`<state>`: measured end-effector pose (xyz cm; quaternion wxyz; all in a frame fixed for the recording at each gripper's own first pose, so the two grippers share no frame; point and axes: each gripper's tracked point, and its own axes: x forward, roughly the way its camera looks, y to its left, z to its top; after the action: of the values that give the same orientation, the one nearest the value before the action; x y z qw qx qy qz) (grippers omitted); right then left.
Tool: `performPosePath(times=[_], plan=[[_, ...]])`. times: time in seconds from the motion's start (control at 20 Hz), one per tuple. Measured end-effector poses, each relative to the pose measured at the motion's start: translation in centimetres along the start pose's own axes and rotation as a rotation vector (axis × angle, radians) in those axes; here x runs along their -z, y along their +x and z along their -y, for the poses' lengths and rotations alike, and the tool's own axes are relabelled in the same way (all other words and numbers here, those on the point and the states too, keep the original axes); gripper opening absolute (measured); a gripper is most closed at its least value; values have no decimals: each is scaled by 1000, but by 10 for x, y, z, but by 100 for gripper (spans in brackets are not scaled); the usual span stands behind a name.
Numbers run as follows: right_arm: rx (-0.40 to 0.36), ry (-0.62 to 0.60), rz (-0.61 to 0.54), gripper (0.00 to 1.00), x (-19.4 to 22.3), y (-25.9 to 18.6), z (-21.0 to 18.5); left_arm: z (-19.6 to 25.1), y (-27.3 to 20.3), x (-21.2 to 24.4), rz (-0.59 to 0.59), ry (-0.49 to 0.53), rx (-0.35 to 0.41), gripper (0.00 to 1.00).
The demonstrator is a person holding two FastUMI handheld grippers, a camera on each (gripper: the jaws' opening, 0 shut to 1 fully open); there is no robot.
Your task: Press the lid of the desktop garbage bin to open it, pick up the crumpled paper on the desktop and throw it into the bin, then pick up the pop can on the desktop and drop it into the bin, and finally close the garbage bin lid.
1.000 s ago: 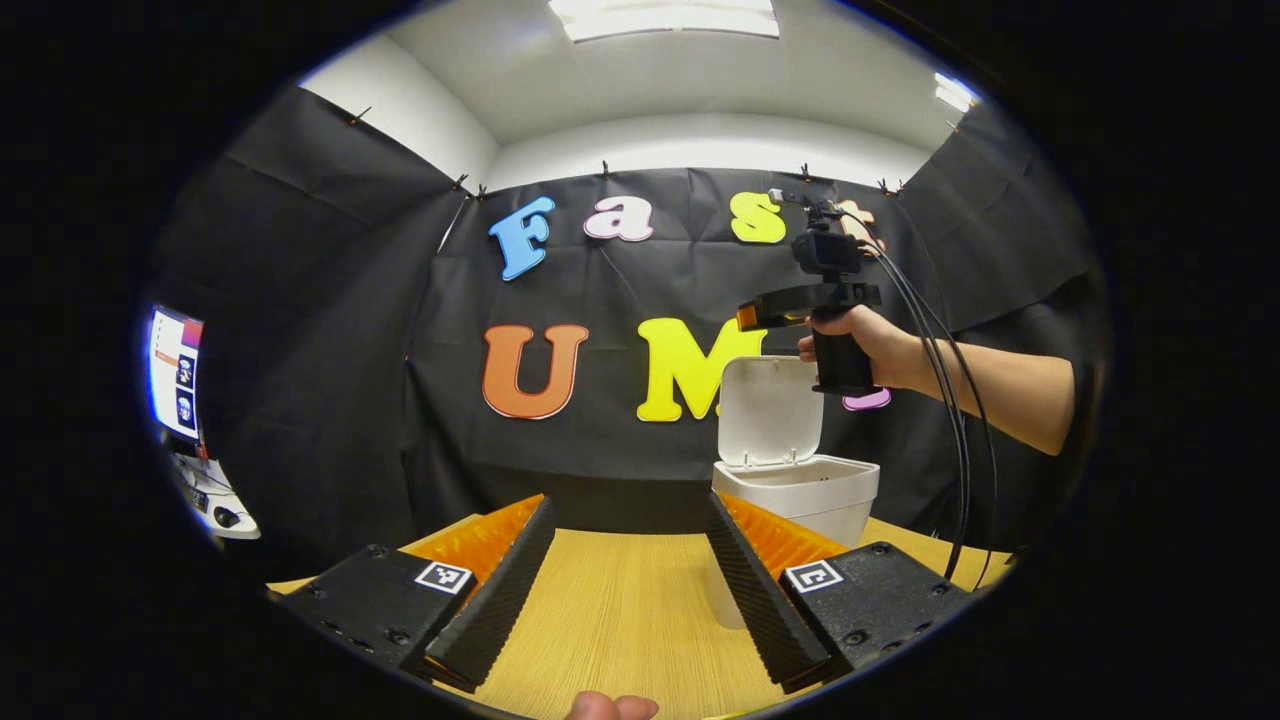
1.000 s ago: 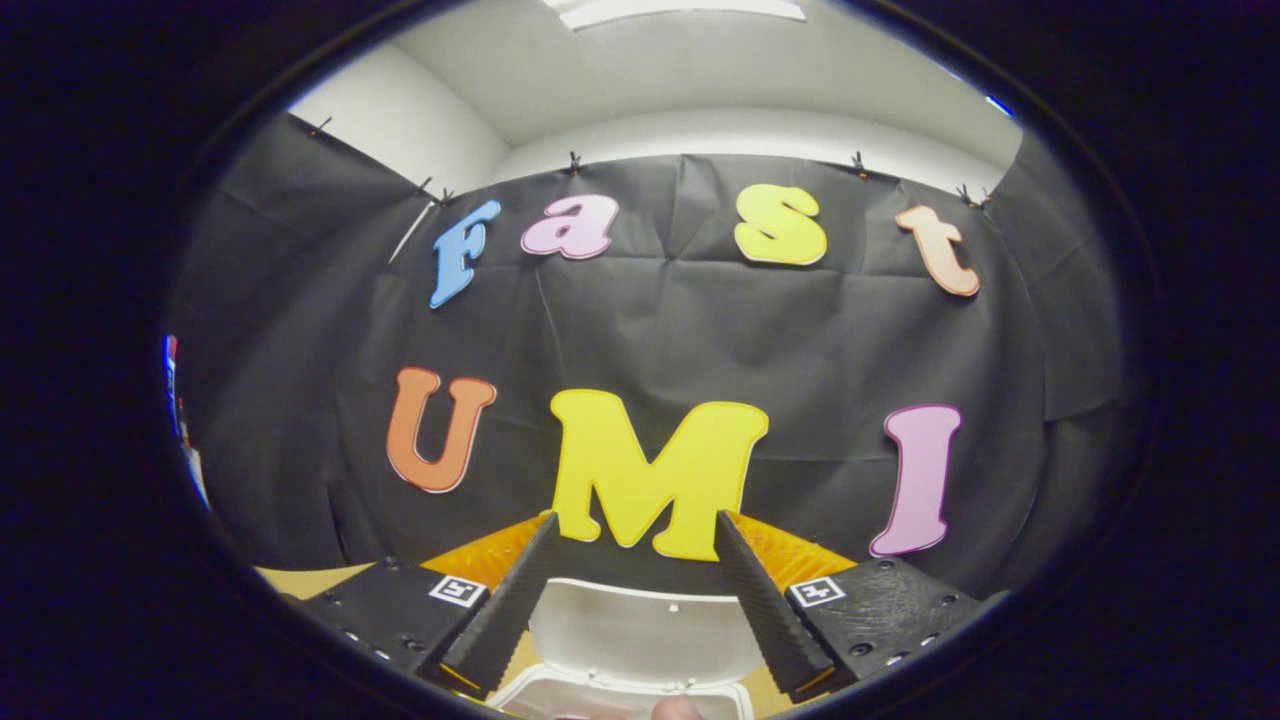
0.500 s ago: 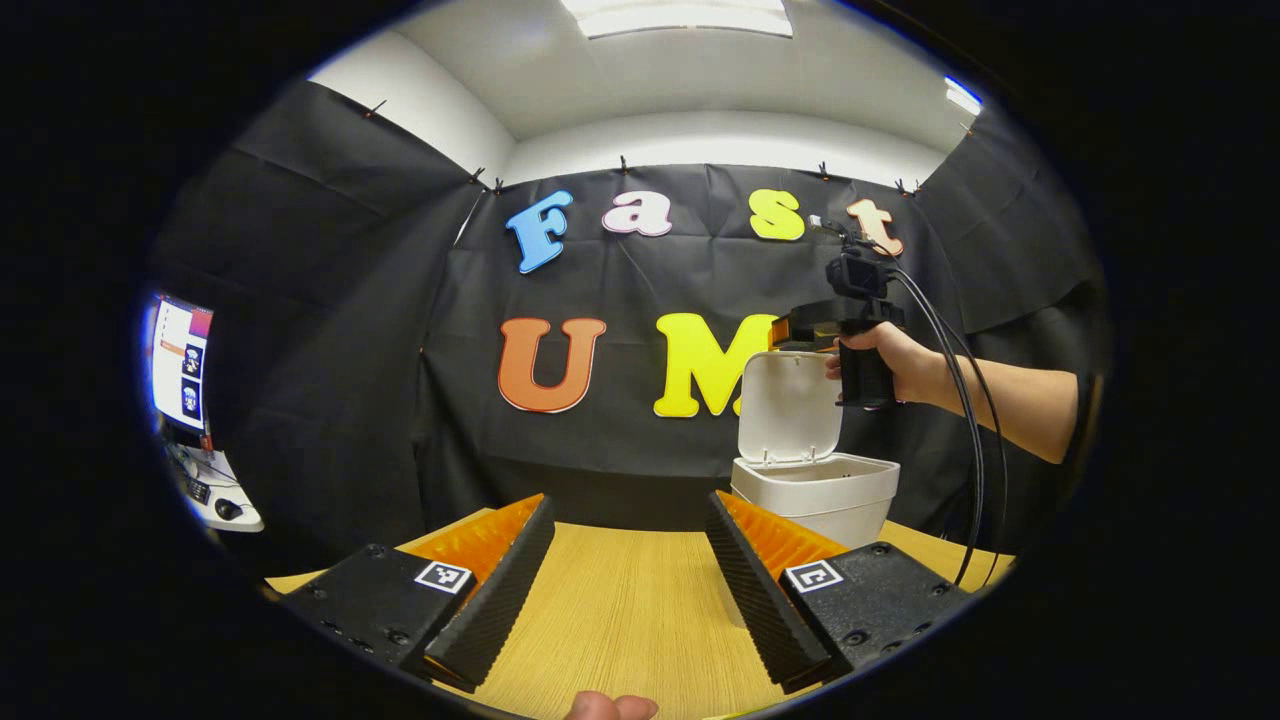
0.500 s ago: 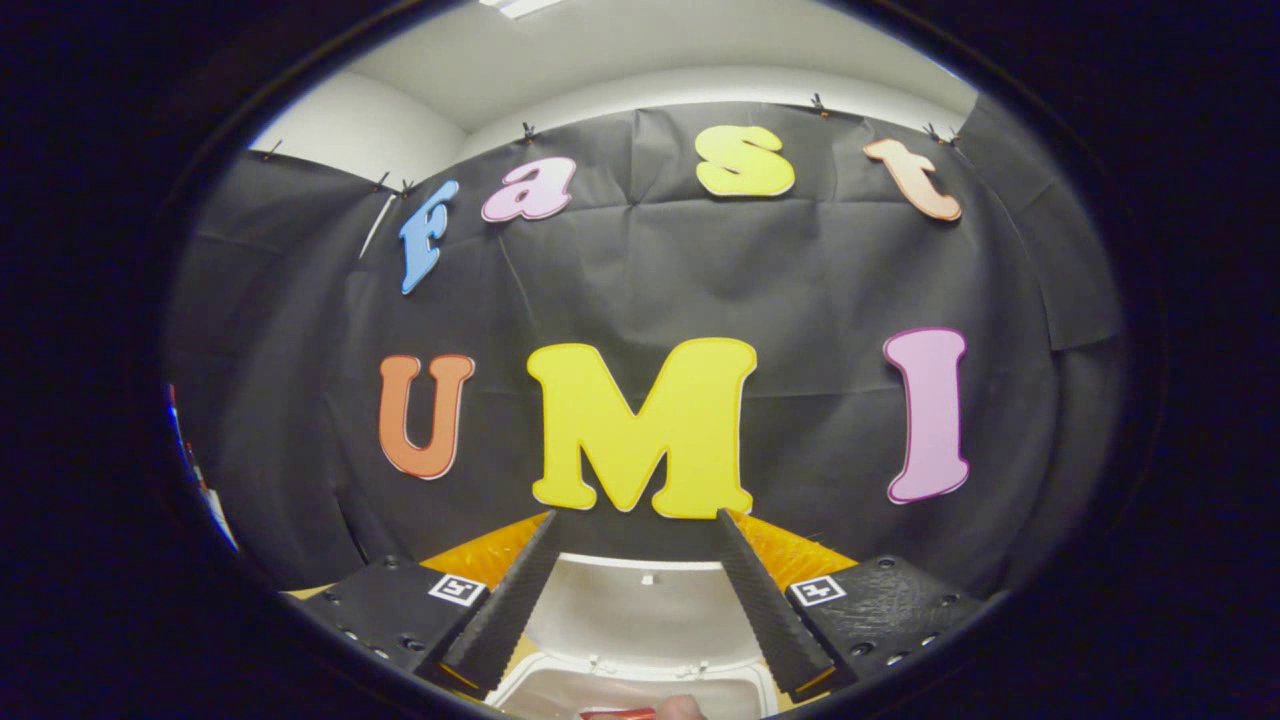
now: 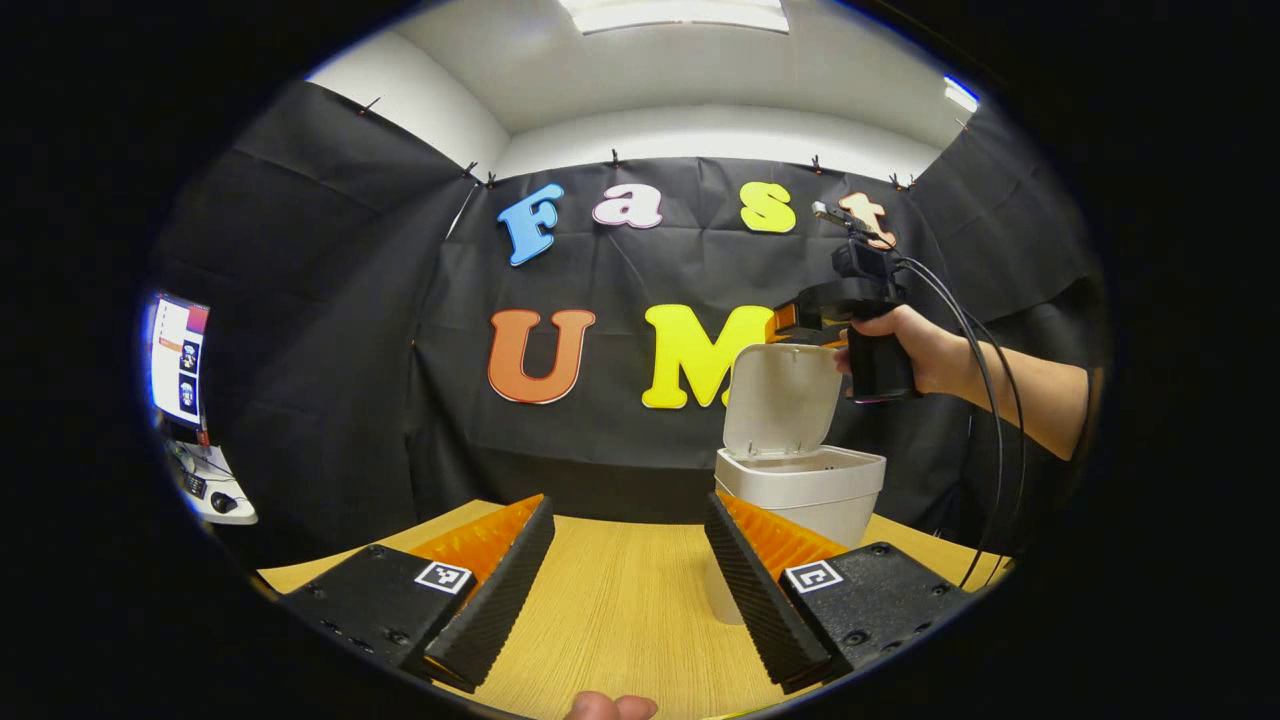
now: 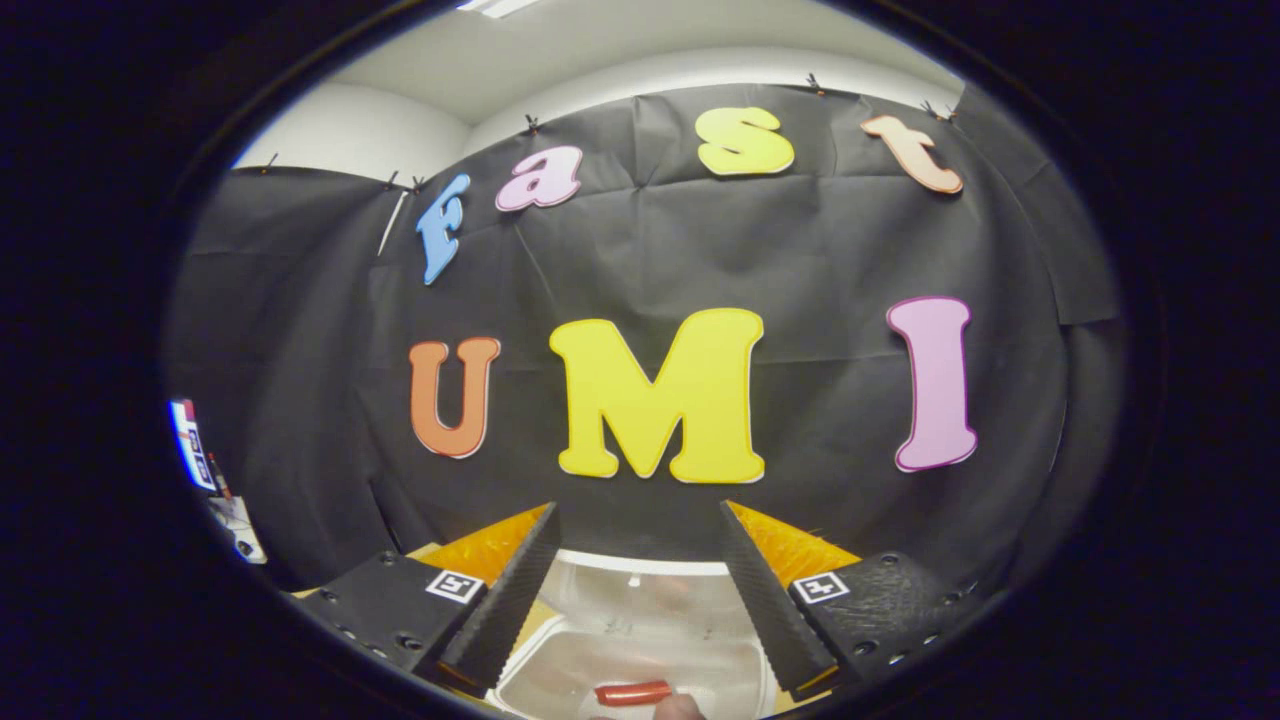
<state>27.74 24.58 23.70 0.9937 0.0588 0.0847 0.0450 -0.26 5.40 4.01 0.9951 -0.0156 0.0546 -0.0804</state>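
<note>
While lid tilted up at frame right, white bin agape, perhaps can inside; both claws apart, empty.

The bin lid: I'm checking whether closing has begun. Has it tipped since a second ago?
Yes. In the left gripper view the lid now leans forward over the bin, away from the wall.

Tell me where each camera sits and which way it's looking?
Left gripper view: rides on the left tongs, low over the wooden table, facing the white bin, whose lid stands open; its own two fingers show at the bottom, and farther off a hand holds the right tongs above the lid.
Right gripper view: rides on the right tongs, above the bin, facing the booth wall, own fingers below.
Shared: both see the bin and its lid.
</note>
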Motion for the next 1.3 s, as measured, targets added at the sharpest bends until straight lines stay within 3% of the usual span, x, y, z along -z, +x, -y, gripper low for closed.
performPosePath(times=[0.15,0.45,0.95,1.3], plan=[[-31,30,-135,98,50,-15,3,13,-3,0,4,-23,13,98],[-27,29,-227,94,118,-43,16,35,-14,3,4,-6,27,98],[-31,-43,-202,96,159,-55,18,46,-23,18,-11,-11,25,98],[-31,-45,-144,96,161,-58,18,51,-18,23,-9,-6,32,98]])
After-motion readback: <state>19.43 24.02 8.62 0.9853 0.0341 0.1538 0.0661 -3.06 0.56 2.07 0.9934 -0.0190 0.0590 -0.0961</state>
